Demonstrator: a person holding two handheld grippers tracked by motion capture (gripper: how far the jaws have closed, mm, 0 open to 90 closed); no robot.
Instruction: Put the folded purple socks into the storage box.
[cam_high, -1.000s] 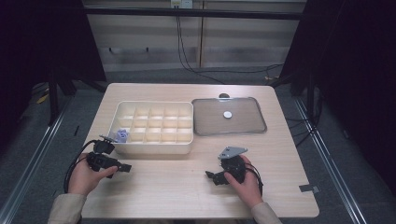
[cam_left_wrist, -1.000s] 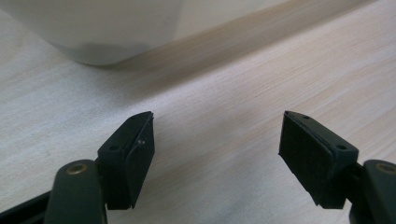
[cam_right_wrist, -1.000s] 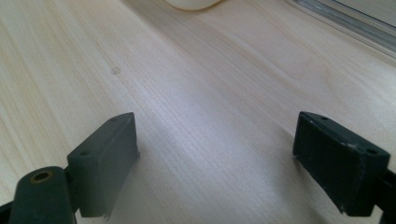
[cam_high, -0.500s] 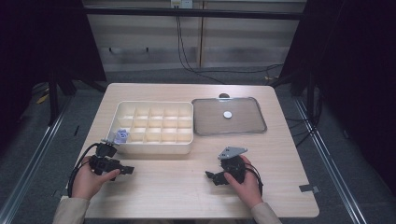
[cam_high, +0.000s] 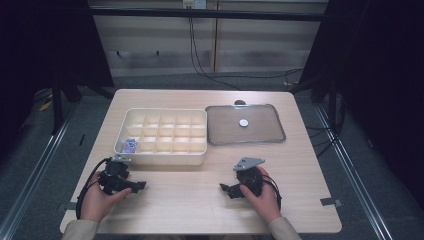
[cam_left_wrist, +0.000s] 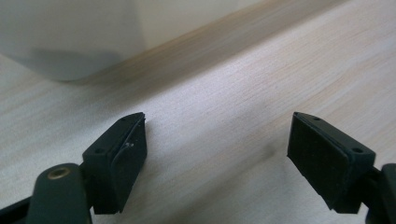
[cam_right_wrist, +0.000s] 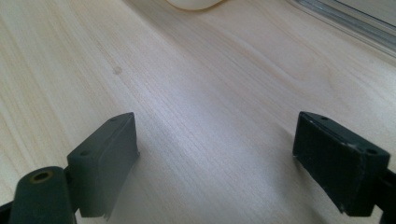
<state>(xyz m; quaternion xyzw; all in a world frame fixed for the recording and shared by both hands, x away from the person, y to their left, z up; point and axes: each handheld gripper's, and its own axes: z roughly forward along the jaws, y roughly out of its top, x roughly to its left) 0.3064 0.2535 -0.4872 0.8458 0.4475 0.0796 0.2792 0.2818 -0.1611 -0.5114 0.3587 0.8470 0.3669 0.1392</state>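
Observation:
A cream box (cam_high: 165, 159) with several compartments stands mid-table; a small bluish-purple item (cam_high: 130, 145) lies in its near-left compartment. My left gripper (cam_high: 132, 173) rests on the table just in front of that corner. In the left gripper view it (cam_left_wrist: 217, 140) is open, its jaws have just been opening, and only bare wood lies between them, with the box corner (cam_left_wrist: 70, 37) ahead. My right gripper (cam_high: 229, 181) sits in front of the box's right end. Its jaws (cam_right_wrist: 217, 144) stand wide open over bare wood.
A clear grey-rimmed lid (cam_high: 270, 135) lies flat to the right of the box with a small white disc (cam_high: 243, 122) on it. Its edge (cam_right_wrist: 345, 18) shows far right in the right gripper view. A pale wooden table (cam_high: 190, 205) stretches between both hands.
My left hand and gripper have drawn back a little from the box toward the near edge. The right hand has stayed still.

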